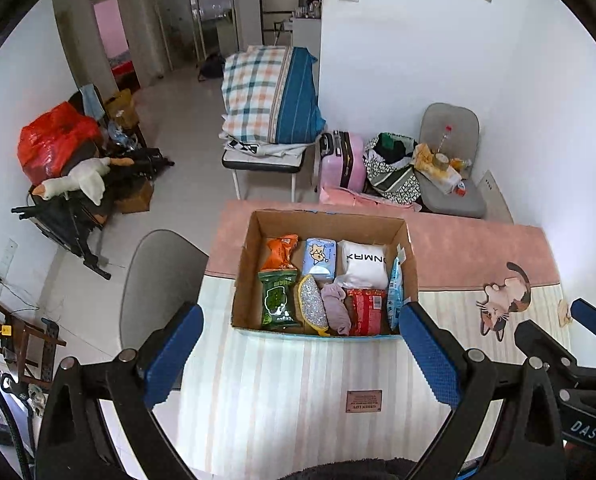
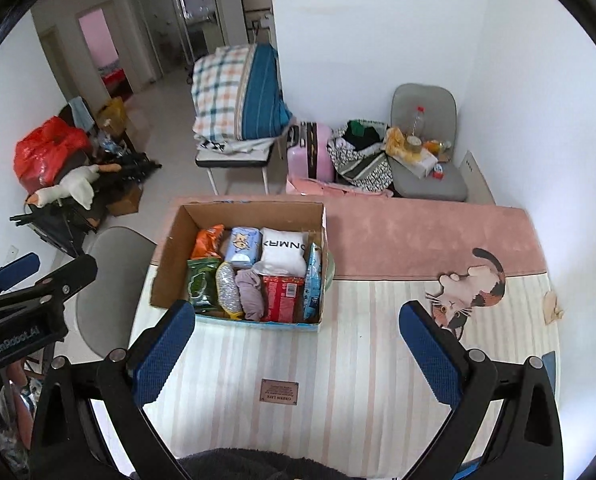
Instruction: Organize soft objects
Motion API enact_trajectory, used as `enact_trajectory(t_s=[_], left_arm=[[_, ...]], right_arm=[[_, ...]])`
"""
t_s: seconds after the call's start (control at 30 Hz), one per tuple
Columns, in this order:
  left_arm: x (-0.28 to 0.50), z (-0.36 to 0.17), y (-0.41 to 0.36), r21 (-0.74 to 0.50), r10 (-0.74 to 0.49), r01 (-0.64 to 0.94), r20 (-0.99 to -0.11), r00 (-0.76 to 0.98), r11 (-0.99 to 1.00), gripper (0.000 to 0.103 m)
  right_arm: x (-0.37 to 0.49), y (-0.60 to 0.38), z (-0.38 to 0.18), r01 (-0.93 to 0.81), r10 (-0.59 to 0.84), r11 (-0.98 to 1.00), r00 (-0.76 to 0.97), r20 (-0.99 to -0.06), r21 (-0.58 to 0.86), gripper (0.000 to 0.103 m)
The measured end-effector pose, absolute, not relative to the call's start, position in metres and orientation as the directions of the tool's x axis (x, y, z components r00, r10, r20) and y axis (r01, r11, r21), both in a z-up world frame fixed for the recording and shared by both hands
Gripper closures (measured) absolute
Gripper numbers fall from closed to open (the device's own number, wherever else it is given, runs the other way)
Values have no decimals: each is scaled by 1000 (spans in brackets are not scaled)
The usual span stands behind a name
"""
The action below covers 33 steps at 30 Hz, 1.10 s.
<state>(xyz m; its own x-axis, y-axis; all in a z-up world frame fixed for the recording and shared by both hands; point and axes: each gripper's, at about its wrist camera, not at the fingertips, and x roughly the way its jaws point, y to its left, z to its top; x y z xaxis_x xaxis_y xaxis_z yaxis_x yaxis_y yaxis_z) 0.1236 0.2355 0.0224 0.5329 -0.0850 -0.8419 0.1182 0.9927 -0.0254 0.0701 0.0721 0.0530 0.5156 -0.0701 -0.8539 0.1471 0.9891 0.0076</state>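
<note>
A cardboard box [image 1: 245,264] [image 2: 169,252] stands on a table covered by a striped and pink mat [image 1: 298,392] [image 2: 338,360]. Inside lie an orange packet [image 1: 279,251], a green packet [image 1: 277,300], a blue tissue pack [image 1: 318,258], a white pillow-like bag [image 1: 364,265], a silver sponge [image 1: 312,304], a mauve cloth [image 1: 335,307], a red packet [image 1: 365,312] and a blue packet [image 1: 396,292]. My left gripper [image 1: 302,354] hovers open just before the box, holding nothing. My right gripper [image 2: 298,350] is open too, to the box's near right.
A grey chair [image 1: 157,280] stands at the table's left edge. Behind the table are a pink suitcase [image 1: 342,160], a bag of clothes [image 1: 394,168], another grey chair [image 1: 450,184] with clutter, and folded bedding [image 1: 269,96] on a stool. A cat picture [image 1: 506,300] marks the mat's right.
</note>
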Motion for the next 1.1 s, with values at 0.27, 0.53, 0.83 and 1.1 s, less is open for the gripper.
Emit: enact_trajectory(t_s=[0.27,0.53,0.83,1.1], left_arm=[[98,36,236,-26,-87,118,-834,545,993,3],[92,34,236,-27,-76,95,-826,558,995,3],[94,32,239,-21,-76,105,-828,556,994,0],[101,30,241,-28,-84,110,-836,543,994,0]], right_arm=[[39,75,76,134,-85,991,534,-841,-14,0],[43,67,73,171,-118,985,533,-838,-30,0],[48,64,70,184,-159,980,534,-831,-69,0],[50,64,68,184,-165,980,534,-829,-77,0]])
